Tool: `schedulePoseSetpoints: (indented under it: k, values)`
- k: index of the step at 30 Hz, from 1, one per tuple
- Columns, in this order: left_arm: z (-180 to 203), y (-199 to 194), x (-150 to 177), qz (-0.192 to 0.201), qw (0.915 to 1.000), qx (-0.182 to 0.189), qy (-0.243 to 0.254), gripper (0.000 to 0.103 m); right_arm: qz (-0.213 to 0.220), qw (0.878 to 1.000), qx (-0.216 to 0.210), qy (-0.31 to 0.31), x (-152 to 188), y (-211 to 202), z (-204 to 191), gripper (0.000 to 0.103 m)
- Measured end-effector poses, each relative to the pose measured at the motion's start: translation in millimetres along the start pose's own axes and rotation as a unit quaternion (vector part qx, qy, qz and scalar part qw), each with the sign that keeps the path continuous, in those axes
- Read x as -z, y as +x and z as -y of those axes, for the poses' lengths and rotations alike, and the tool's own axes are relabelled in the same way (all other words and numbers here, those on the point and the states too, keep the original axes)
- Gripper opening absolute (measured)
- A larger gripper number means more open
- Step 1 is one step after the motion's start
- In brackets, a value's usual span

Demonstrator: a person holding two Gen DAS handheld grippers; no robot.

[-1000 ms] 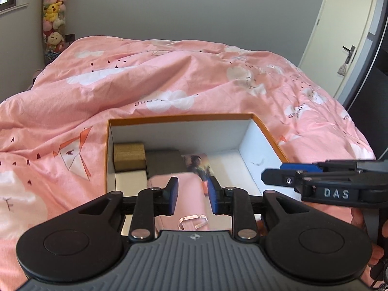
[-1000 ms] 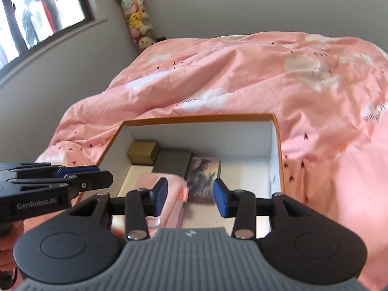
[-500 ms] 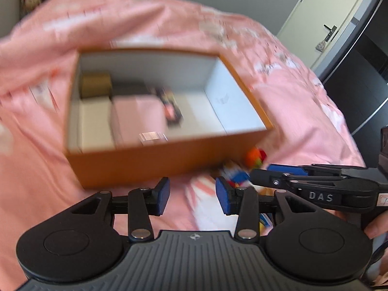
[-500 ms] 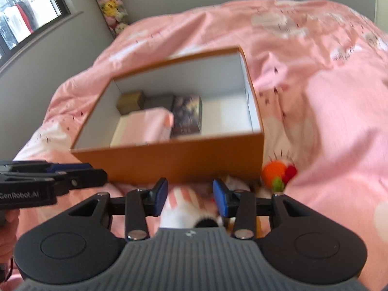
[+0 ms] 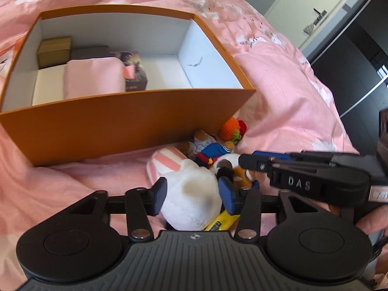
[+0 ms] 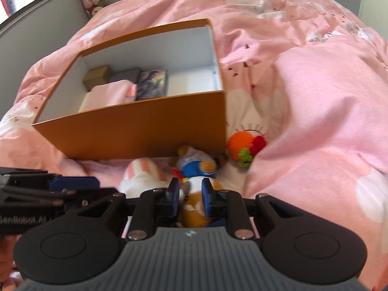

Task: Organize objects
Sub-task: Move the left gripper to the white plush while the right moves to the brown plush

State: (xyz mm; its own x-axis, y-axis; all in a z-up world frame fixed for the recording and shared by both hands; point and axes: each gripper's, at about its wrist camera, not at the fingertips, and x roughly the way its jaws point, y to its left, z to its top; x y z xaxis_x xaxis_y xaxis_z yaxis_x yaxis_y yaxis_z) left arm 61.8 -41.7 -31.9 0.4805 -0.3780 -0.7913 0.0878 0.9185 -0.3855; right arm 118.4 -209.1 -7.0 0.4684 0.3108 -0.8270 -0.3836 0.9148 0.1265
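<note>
The left gripper (image 5: pixel 192 195) stands with its jaws apart, one blue pad on each side of the white rabbit plush (image 5: pixel 191 194); the pads lie at or very near its sides, and whether they press it cannot be told. The right gripper (image 6: pixel 190 195) has its jaws drawn in narrow around the brown-and-white plush (image 6: pixel 195 208), which sits between the pads; firm contact cannot be confirmed. Just ahead of both grippers lies a heap of toys on the pink quilt (image 6: pixel 315 97): a blue-and-white doll (image 6: pixel 196 165) beyond the right fingers, and an orange knit toy (image 6: pixel 245 145) ahead and to the right. A yellow item (image 5: pixel 222 220) shows under the left gripper's right pad. Directly beyond the heap stands the orange box (image 5: pixel 121 126), open-topped, touching the toys. Inside it: a gold box (image 5: pixel 54 51) at far left, a grey box (image 5: pixel 89 51) beside that, a pink cloth (image 5: pixel 93 77) nearer, and a picture box (image 6: pixel 152 84) to the cloth's right.
</note>
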Motion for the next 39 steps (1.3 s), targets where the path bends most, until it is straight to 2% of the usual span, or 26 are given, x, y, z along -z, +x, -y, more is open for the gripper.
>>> schedulePoseSetpoints:
  k: [4, 8, 12, 15, 20, 21, 22, 27, 30, 33, 39]
  values:
    - [11, 10, 2, -0.018, 0.9996, 0.003, 0.022, 0.068, 0.001, 1.000, 0.016, 0.000, -2, -1, 9, 0.024]
    - [19, 23, 3, -0.037, 0.9988, -0.001, 0.031, 0.071, -0.007, 0.999, 0.024, 0.022, -1, 1, 23, 0.028]
    - [27, 32, 3, -0.041, 0.9982, -0.010, 0.044, 0.084, -0.014, 0.999, 0.017, 0.037, 1, 2, 30, 0.034]
    - [28, 37, 1, -0.043, 0.9981, -0.020, 0.040, 0.088, -0.021, 0.999, 0.009, 0.045, 3, 6, 32, 0.038]
    - [18, 42, 0, -0.037, 0.9982, -0.045, 0.009, 0.087, -0.026, 0.998, -0.002, 0.053, 4, 9, 33, 0.040]
    - [15, 43, 0, -0.039, 0.9978, -0.054, 0.002, 0.083, -0.026, 0.998, -0.003, 0.053, 4, 9, 33, 0.040]
    - [11, 44, 0, -0.043, 0.9975, -0.056, -0.010, 0.084, -0.025, 0.998, -0.003, 0.055, 4, 9, 33, 0.040]
    - [-12, 39, 2, -0.046, 0.9961, -0.024, -0.071, 0.080, -0.033, 0.998, -0.013, 0.044, 3, 11, 30, 0.041]
    - [-20, 34, 5, -0.044, 0.9947, -0.010, -0.093, 0.075, -0.042, 0.999, -0.023, 0.018, 1, 13, 24, 0.041]
    - [-30, 27, 7, -0.041, 0.9932, 0.001, -0.109, 0.072, -0.051, 0.998, -0.025, -0.009, 0, 16, 18, 0.046]
    - [-45, 22, 10, -0.035, 0.9888, 0.018, -0.144, 0.072, -0.069, 0.997, -0.029, -0.032, -3, 27, 12, 0.047]
